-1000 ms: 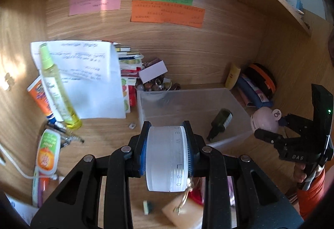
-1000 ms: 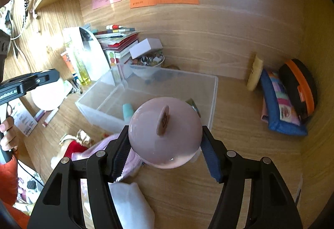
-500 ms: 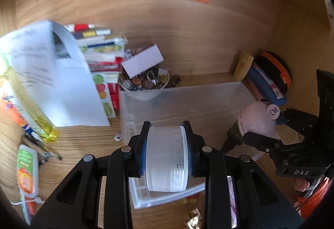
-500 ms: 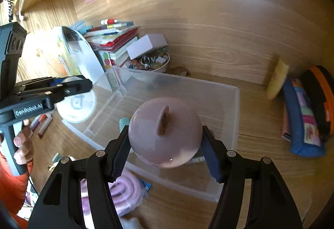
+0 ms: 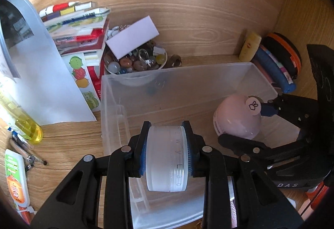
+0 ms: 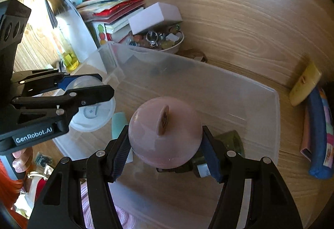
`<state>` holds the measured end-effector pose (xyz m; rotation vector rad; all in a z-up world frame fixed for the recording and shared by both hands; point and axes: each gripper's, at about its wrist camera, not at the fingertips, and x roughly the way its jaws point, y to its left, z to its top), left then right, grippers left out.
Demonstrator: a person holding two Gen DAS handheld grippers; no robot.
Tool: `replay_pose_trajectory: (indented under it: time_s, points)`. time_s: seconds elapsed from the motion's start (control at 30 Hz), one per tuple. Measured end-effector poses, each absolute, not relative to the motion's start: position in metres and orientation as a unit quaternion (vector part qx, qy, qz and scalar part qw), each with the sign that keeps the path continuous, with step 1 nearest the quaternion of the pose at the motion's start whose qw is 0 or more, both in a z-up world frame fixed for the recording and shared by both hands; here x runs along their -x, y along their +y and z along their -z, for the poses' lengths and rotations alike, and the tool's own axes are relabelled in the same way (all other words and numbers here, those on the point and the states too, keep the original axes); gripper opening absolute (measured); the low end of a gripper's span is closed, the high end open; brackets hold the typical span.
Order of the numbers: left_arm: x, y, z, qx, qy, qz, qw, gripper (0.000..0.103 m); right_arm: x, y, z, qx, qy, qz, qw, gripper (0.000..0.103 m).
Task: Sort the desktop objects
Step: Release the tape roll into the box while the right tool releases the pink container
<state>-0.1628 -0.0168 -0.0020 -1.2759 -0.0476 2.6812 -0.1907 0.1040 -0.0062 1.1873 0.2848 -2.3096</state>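
A: Where is the frosted white jar [image 5: 167,158]?

B: Clamped between the fingers [image 5: 144,151] of the left gripper [image 5: 167,156], lying on its side with the blue pads pressing its flat ends. It hangs over the near left part of the clear plastic bin [image 5: 208,74].

A: And the pink round container [image 6: 165,135]?

B: The right gripper [image 6: 165,145] has it pinched at the widest part, one finger on each side, its small knob pointing away from the camera. It hangs over the bin's right half, above a dark green bottle [image 6: 227,141] lying on the bin floor.

A: Anything else in there?

B: A pale teal tube [image 6: 119,124], left of the pink container. The bin stands on the wooden worktop [image 5: 66,141], and a bowl of beads and rings [image 5: 135,62] touches its far wall.
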Motion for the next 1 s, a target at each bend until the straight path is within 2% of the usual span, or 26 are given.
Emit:
replay_pose_trajectory:
  time_s: [0.57, 0.63, 0.67, 0.7, 0.77, 0.87, 1.0]
  points:
    - [0.155, -0.019, -0.008, 0.416, -0.011, -0.905, 0.092, 0.030, 0.195, 0.096, 0.009, -0.456, 0.114, 0.846, 0.250, 0.061]
    - [0.148, -0.017, -0.016, 0.402, -0.007, -0.911, 0.093, 0.033, 0.190, 0.097, 0.003, -0.448, 0.120, 0.851, 0.247, 0.062]
    - [0.144, -0.016, -0.021, 0.396, -0.006, -0.913, 0.094, 0.038, 0.187, 0.098, 0.000, -0.442, 0.125, 0.854, 0.245, 0.064]
    - [0.139, -0.016, -0.026, 0.387, -0.005, -0.917, 0.095, 0.043, 0.183, 0.098, -0.003, -0.436, 0.129, 0.857, 0.242, 0.068]
    - [0.132, -0.016, -0.034, 0.374, -0.001, -0.923, 0.092, 0.047, 0.175, 0.100, -0.011, -0.422, 0.133, 0.865, 0.237, 0.074]
    - [0.119, -0.017, -0.044, 0.361, 0.004, -0.929, 0.085, 0.048, 0.163, 0.107, -0.023, -0.408, 0.132, 0.873, 0.234, 0.075]
    - [0.099, -0.024, -0.054, 0.349, -0.001, -0.933, 0.081, 0.058, 0.150, 0.108, -0.032, -0.400, 0.122, 0.878, 0.232, 0.076]
